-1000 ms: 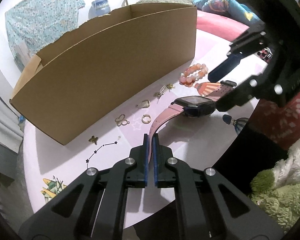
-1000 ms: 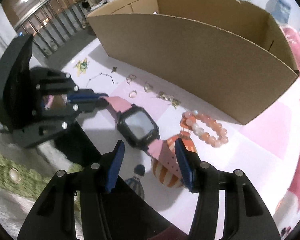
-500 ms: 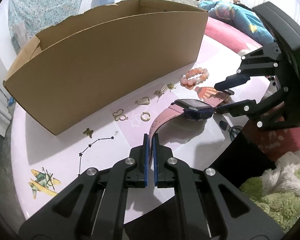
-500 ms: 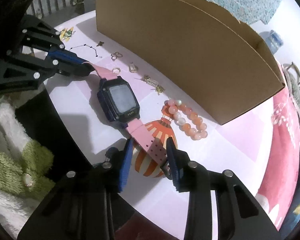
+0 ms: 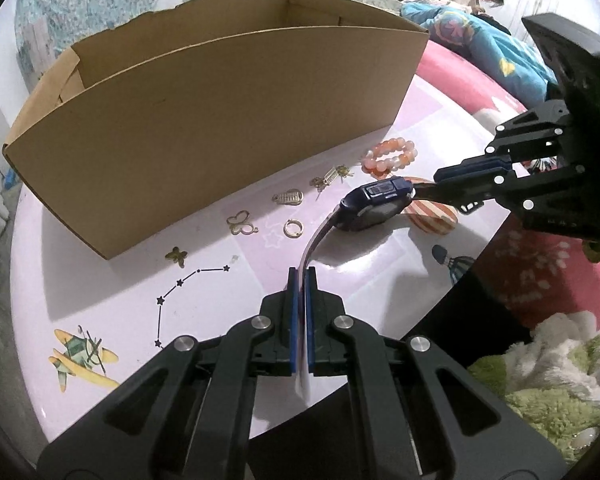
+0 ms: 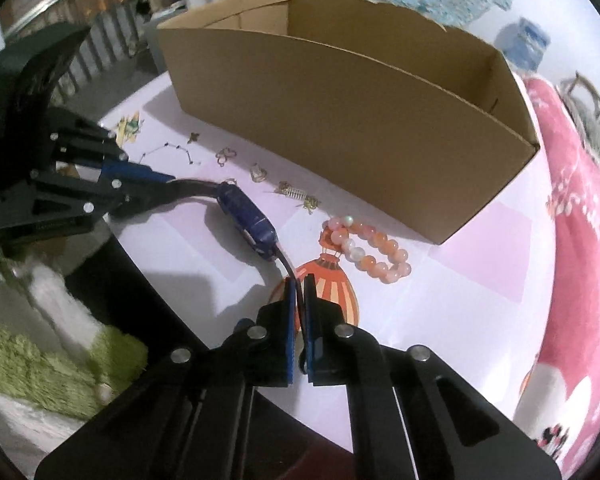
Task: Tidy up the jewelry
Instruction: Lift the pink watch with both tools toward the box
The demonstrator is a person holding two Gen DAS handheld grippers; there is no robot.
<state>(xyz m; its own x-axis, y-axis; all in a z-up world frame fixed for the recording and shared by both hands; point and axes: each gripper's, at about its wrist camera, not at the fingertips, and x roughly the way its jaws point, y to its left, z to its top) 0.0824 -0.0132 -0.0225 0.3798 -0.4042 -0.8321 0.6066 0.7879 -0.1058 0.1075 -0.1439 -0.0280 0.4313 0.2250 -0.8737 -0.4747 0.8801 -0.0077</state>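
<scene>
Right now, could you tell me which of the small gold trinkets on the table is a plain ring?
The gold ring, a plain round hoop lying nearest the watch; the other gold pieces are butterfly or ribbed charms.

Both grippers' jaws clamped tight.

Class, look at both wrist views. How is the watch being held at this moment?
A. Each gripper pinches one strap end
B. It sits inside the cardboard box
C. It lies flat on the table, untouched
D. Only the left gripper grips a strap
A: the left gripper is shut on one strap of the watch, and the right gripper is shut on the other.
</scene>
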